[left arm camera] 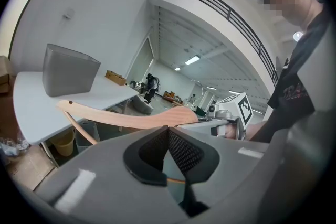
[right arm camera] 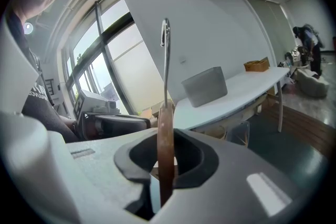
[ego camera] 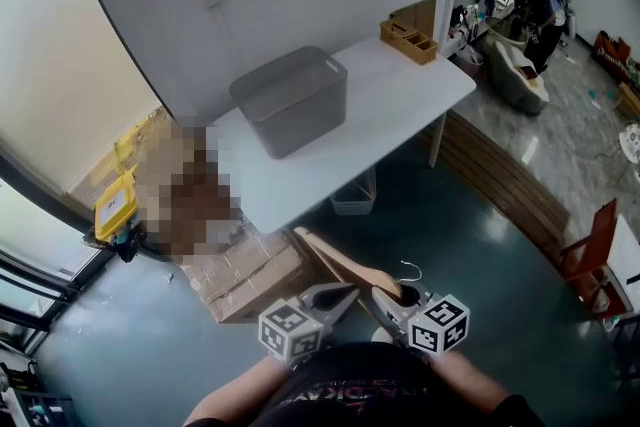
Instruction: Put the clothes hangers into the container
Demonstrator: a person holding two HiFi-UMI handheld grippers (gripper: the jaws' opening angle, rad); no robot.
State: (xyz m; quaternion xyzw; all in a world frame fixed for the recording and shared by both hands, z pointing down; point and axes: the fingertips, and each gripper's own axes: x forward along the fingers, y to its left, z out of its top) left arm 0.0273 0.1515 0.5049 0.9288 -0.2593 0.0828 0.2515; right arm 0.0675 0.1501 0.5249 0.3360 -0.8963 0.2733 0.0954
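Note:
A grey plastic container (ego camera: 290, 100) stands on the white table (ego camera: 400, 90), open side up; it also shows as the grey container (right arm camera: 205, 85) and the grey container (left arm camera: 68, 70). My right gripper (ego camera: 388, 301) is shut on a wooden clothes hanger (ego camera: 345, 263), held low in front of my body, well short of the table. In the right gripper view the hanger's wood (right arm camera: 165, 149) sits between the jaws of the right gripper (right arm camera: 165, 147) and its metal hook (right arm camera: 165, 50) points up. My left gripper (ego camera: 343, 294) lies just left of it, and in its own view the left gripper (left arm camera: 168, 136) has its pads together; the hanger (left arm camera: 131, 118) crosses beyond them.
A wooden organiser box (ego camera: 408, 37) sits at the table's far end. Cardboard boxes (ego camera: 245, 280) and a small bin (ego camera: 352, 195) lie under and beside the table. A yellow case (ego camera: 115, 203) is at the left, a red chair (ego camera: 590, 250) at the right, and a person (ego camera: 545, 10) far back.

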